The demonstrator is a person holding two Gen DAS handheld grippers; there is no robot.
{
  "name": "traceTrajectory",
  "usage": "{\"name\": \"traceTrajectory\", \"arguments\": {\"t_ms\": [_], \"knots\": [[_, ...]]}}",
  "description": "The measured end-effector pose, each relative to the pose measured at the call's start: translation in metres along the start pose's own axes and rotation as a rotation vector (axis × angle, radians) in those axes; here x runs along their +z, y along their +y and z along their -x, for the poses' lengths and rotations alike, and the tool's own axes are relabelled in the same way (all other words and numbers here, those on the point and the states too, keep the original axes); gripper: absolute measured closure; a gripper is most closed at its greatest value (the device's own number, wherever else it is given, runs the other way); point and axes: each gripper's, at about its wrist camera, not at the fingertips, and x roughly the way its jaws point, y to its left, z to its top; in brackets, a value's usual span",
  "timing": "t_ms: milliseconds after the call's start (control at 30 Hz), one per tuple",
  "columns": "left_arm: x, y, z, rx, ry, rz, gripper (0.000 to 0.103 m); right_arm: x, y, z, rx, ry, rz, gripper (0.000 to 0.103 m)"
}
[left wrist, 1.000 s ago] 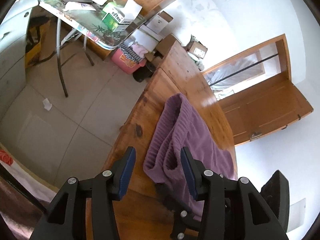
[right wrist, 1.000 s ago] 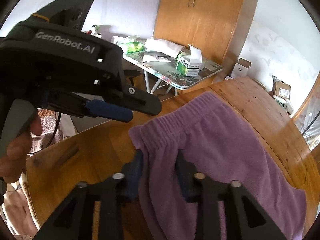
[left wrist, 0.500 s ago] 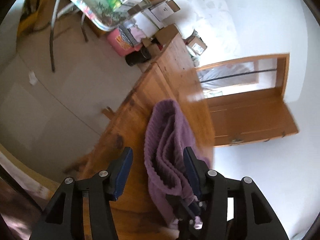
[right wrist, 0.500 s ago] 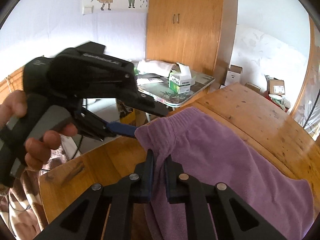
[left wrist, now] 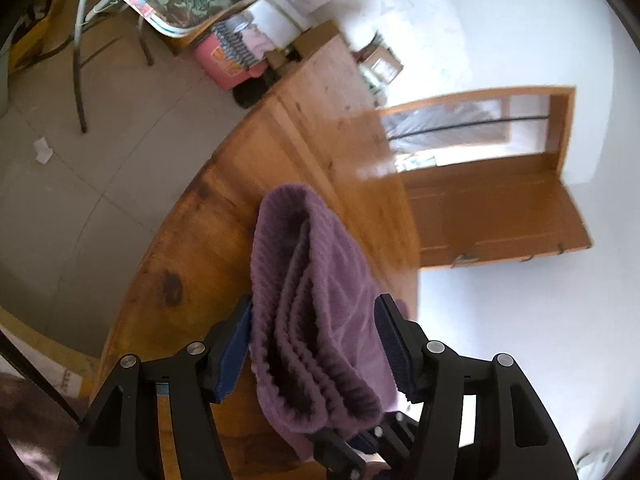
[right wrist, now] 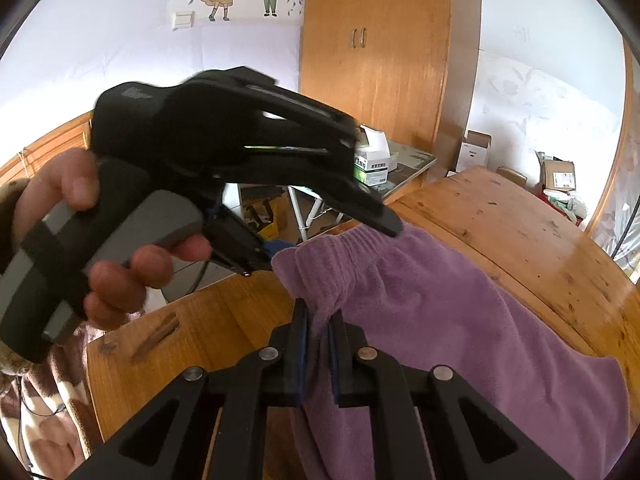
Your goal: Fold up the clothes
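On wooden desk, right tongs pinch purple trousers' waistband to anchor it; left tongs, just been opening, straddle other waistband end w/o pressing, prob. to pair corners.

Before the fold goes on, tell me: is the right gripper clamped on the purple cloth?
Yes, the right gripper pinches the purple cloth's edge between its jaws.

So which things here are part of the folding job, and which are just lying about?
In use: purple garment, right gripper pinching its edge, left gripper open around its waistband, wooden table.
Lying about: glass side table, boxes, pink bin, wardrobe.
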Motion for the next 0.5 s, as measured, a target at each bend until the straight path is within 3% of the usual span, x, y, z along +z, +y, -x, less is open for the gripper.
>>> {"name": "traceTrajectory", "arguments": {"t_ms": [400, 467, 500], "knots": [[0.02, -0.007, -0.029, 0.004, 0.059, -0.027, 0.045, 0.006, -0.007, -0.011, -0.001, 0.005, -0.002, 0.094], [0.022, -0.006, -0.03, 0.022, 0.052, -0.021, 0.064, 0.006, -0.007, -0.012, -0.001, 0.007, -0.004, 0.094], [0.022, -0.006, -0.031, 0.033, 0.049, -0.023, 0.068, 0.006, -0.008, -0.013, 0.0, 0.008, -0.008, 0.094]]}}
